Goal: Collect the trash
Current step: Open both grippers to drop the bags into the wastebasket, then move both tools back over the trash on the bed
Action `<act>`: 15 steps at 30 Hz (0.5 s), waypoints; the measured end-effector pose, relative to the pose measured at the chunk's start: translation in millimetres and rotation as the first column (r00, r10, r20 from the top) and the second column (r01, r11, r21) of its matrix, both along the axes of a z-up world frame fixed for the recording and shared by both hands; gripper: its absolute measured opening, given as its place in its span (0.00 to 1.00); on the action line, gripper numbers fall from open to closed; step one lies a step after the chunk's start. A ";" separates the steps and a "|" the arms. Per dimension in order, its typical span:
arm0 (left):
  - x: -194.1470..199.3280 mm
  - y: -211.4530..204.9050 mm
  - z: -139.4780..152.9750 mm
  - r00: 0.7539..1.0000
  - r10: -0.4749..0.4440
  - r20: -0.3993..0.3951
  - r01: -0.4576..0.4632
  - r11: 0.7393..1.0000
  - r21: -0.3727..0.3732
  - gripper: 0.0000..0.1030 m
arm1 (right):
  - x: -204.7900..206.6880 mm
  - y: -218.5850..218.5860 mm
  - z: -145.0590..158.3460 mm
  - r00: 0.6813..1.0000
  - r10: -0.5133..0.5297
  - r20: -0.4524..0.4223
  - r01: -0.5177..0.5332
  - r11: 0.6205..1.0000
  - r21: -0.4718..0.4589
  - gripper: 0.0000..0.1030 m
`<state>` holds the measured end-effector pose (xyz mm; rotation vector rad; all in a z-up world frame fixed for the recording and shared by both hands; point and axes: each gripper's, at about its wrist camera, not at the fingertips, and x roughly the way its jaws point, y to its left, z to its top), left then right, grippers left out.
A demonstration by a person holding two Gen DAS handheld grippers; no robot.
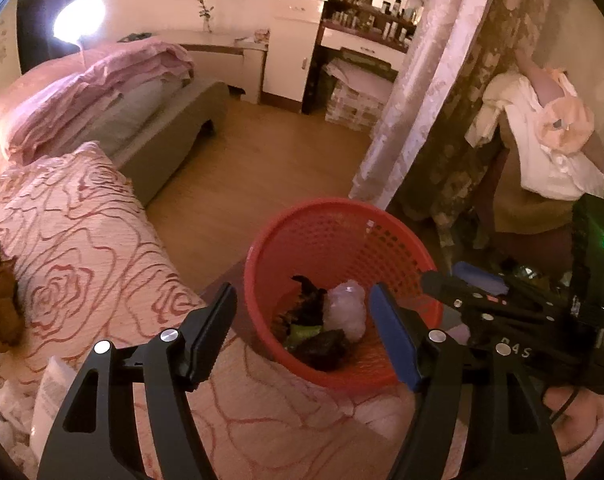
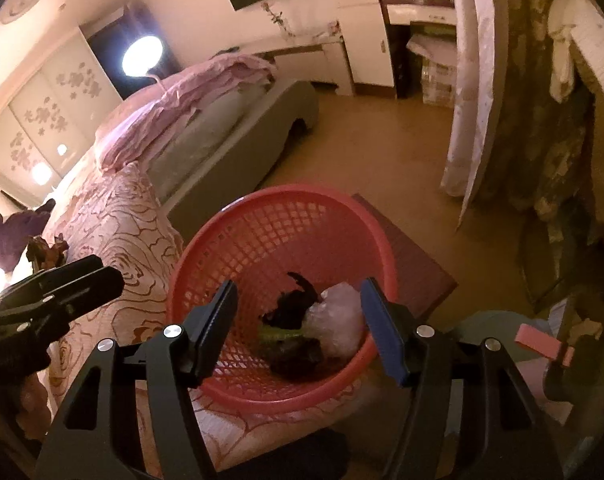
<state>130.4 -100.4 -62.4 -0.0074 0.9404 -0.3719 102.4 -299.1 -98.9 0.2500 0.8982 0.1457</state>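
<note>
A red mesh wastebasket (image 1: pixel 333 228) stands beside the bed, also in the right wrist view (image 2: pixel 278 216). It holds a crumpled clear plastic bag (image 1: pixel 347 310) (image 2: pixel 337 320), dark scraps (image 1: pixel 321 346) (image 2: pixel 290 308) and a green piece (image 2: pixel 276 335). My left gripper (image 1: pixel 302 336) is open and empty above the basket's near rim. My right gripper (image 2: pixel 298 328) is open and empty over the basket; it also shows at the right of the left wrist view (image 1: pixel 467 280). The left gripper shows at the left of the right wrist view (image 2: pixel 82 280).
The bed with a pink rose-pattern cover (image 1: pixel 82 240) lies left of the basket, with folded pink bedding (image 1: pixel 102 92) further back. Crumpled paper (image 1: pixel 42 396) lies on the cover at lower left. A dark mat (image 2: pixel 413 264) and curtains (image 1: pixel 441 100) are to the right. Wooden floor (image 1: pixel 270 160) lies beyond.
</note>
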 end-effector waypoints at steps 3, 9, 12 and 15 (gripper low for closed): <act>-6.3 7.7 5.4 1.000 0.021 0.014 -0.021 1.000 -0.003 0.65 | -6.0 3.1 5.4 1.000 0.002 0.021 -0.002 1.000 -0.013 0.60; -23.3 24.4 15.3 0.997 0.071 0.040 -0.070 0.997 -0.015 0.66 | -22.7 22.2 23.3 0.995 0.039 0.087 -0.035 0.998 -0.054 0.63; -34.3 36.8 19.2 0.993 0.100 0.057 -0.100 0.995 -0.007 0.67 | -30.1 34.0 29.9 0.992 0.070 0.109 -0.064 0.996 -0.062 0.65; -47.2 50.7 22.5 0.989 0.129 0.075 -0.129 0.992 0.000 0.68 | -37.4 45.8 34.1 0.987 0.103 0.123 -0.095 0.993 -0.065 0.65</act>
